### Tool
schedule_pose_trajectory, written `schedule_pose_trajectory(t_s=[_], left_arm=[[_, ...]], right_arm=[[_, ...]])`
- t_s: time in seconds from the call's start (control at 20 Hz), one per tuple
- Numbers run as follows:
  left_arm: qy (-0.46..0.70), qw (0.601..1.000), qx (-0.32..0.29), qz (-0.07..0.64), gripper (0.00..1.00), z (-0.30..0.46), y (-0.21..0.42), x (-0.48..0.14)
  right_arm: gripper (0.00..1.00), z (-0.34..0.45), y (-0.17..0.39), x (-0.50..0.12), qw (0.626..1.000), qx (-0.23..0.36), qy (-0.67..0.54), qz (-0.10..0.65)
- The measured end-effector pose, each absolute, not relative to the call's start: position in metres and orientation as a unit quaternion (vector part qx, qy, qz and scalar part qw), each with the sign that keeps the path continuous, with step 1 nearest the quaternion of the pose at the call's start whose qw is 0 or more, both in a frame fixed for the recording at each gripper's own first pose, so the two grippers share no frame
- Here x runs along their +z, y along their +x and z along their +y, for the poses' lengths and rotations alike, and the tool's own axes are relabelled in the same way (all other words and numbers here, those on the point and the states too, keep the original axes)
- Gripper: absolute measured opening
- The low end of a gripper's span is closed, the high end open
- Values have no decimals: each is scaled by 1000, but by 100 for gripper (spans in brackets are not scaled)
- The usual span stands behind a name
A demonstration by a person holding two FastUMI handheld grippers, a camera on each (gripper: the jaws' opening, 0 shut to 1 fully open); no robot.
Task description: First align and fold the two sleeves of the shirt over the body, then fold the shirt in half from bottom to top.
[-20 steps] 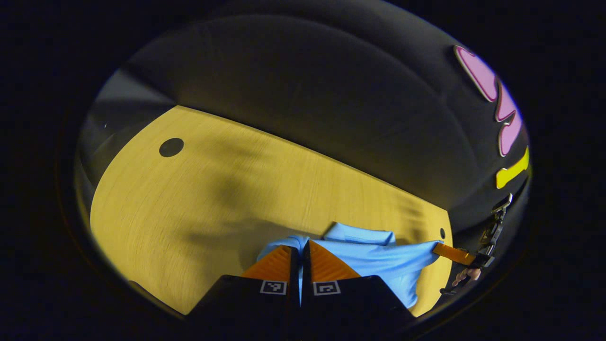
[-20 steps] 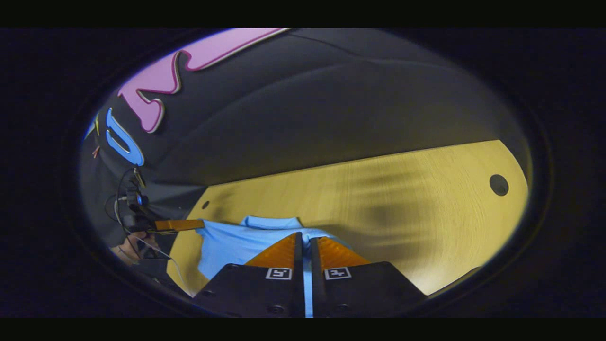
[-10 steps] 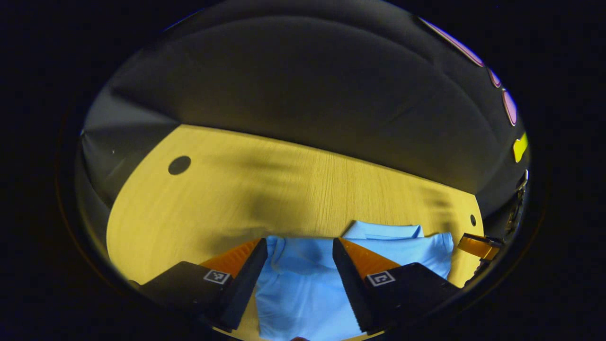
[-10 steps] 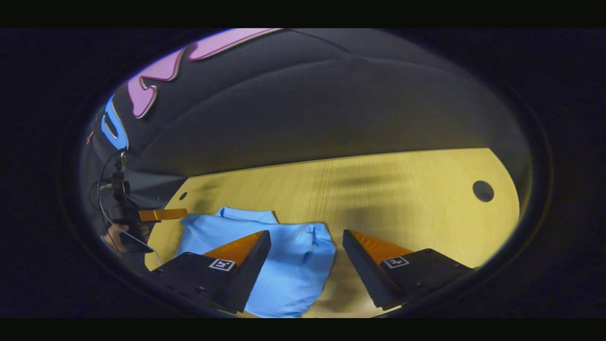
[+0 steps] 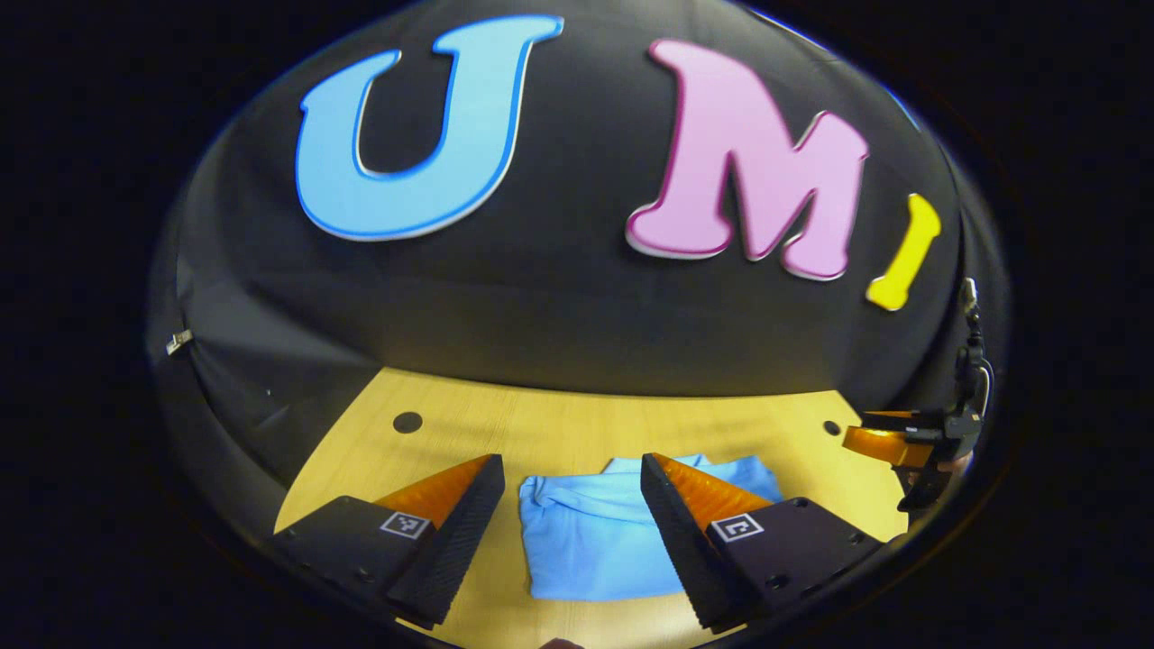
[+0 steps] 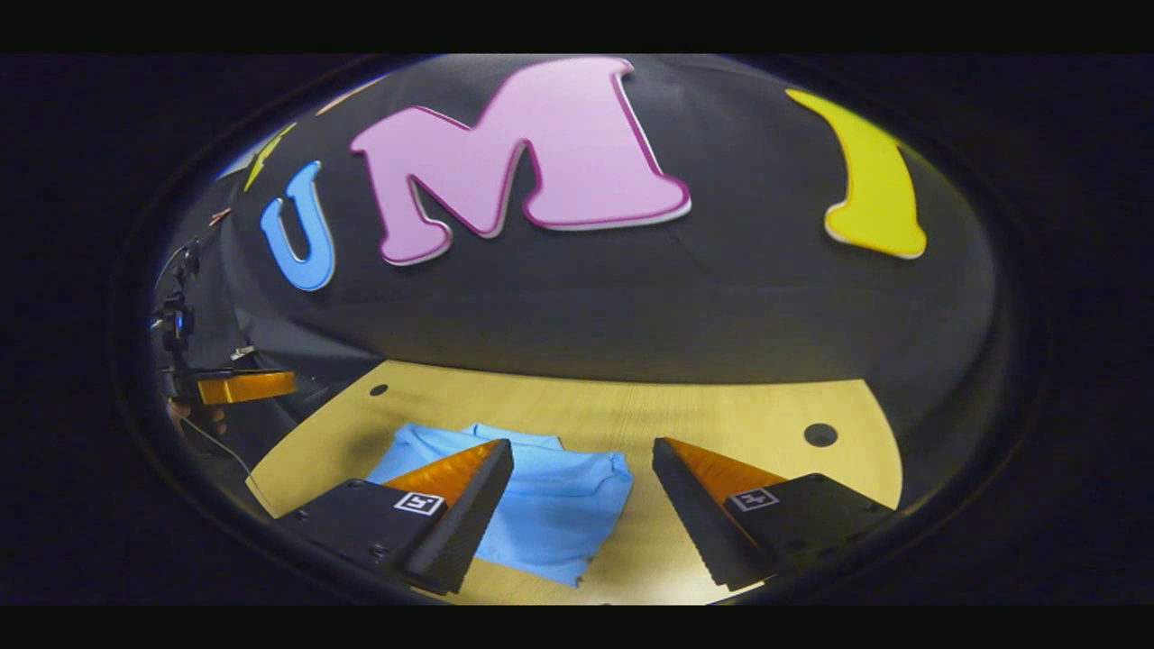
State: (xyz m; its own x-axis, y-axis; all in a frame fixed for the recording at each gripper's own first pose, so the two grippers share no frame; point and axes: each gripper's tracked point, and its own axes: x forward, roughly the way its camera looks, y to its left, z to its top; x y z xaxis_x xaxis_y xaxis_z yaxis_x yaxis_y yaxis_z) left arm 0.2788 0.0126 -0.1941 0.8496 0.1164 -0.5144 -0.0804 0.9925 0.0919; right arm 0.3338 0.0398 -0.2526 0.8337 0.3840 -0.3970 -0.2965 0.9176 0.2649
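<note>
My left gripper point(image 5: 568, 505) has its fingers spread wide with nothing between them but air; the right gripper point(image 6: 581, 491) is spread the same way, also empty. Both hover above the table point(image 5: 577, 433), apart from the cloth.

Just ahead of and below my left fingers lies the shirt point(image 5: 599, 541), a compact blue bundle flat on the table, its collar toward the far wall and its folded edge toward me. From the right gripper view the shirt point(image 6: 550, 505) sits to the left of my right fingers, partly behind the left-hand finger, so I judge the left gripper the nearer and better centred of the two.

The bundle looks already doubled over, with no sleeves sticking out, so I take the fold as done or nearly so. There is some bunching at its left corner; if anything remains, it is smoothing that.
</note>
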Motion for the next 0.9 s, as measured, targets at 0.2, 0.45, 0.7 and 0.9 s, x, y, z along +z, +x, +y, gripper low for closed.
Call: schedule_pose_trajectory(t_s=[0.2, 0.45, 0.7, 0.9], left_arm=[[47, 973, 20, 223, 97, -16, 206, -144], [48, 986, -2, 162, 97, -38, 95, -79], [26, 992, 7, 122, 97, -43, 5, -58], [19, 994, 15, 107, 97, -43, -28, -49]], right_arm=[[98, 38, 257, -173, 974, 147, 61, 158], [98, 48, 139, -88, 989, 120, 42, 76], [96, 60, 39, -53, 994, 93, 46, 38], [97, 59, -13, -37, 997, 76, 22, 15]])
